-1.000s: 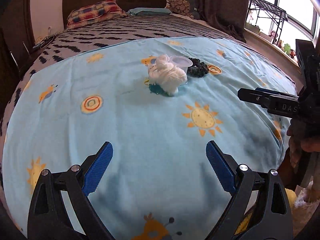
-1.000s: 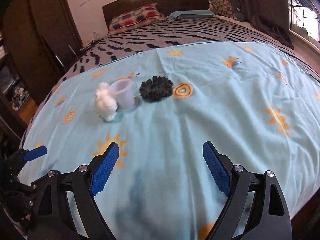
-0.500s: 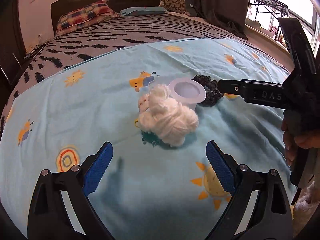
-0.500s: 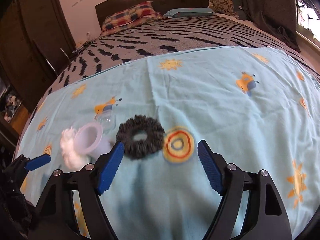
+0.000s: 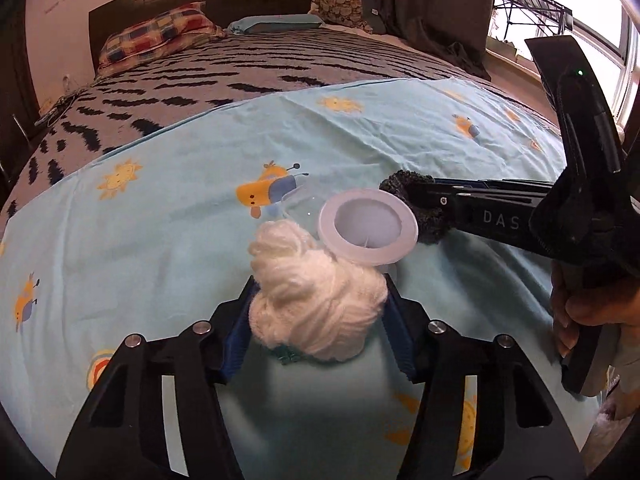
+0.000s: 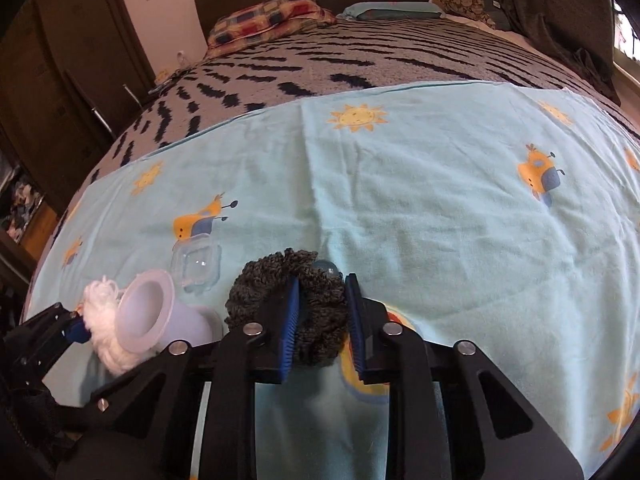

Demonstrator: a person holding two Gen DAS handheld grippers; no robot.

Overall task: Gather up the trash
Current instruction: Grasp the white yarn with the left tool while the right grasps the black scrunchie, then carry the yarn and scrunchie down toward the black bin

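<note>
A white yarn ball (image 5: 316,316) lies on the light blue sheet (image 5: 168,240). My left gripper (image 5: 318,322) is shut on it, a blue pad on each side. A translucent plastic cup (image 5: 368,226) lies on its side just behind the yarn. My right gripper (image 6: 322,320) is shut on a dark grey fuzzy scrunchie (image 6: 316,300); the scrunchie also shows in the left wrist view (image 5: 404,184), partly hidden by the right gripper. The yarn ball (image 6: 106,328) and cup (image 6: 148,316) show at the left of the right wrist view.
A clear plastic blister piece (image 6: 196,264) lies on the sheet behind the cup. A small teal scrap (image 5: 286,356) peeks from under the yarn. Beyond the sheet is a zebra-striped blanket (image 5: 240,76), pillows (image 5: 156,36) and a headboard. A wardrobe (image 6: 60,80) stands left.
Both grippers moved forward and closed: the left on the yarn ball, the right on the scrunchie. Both were open half a second ago.
</note>
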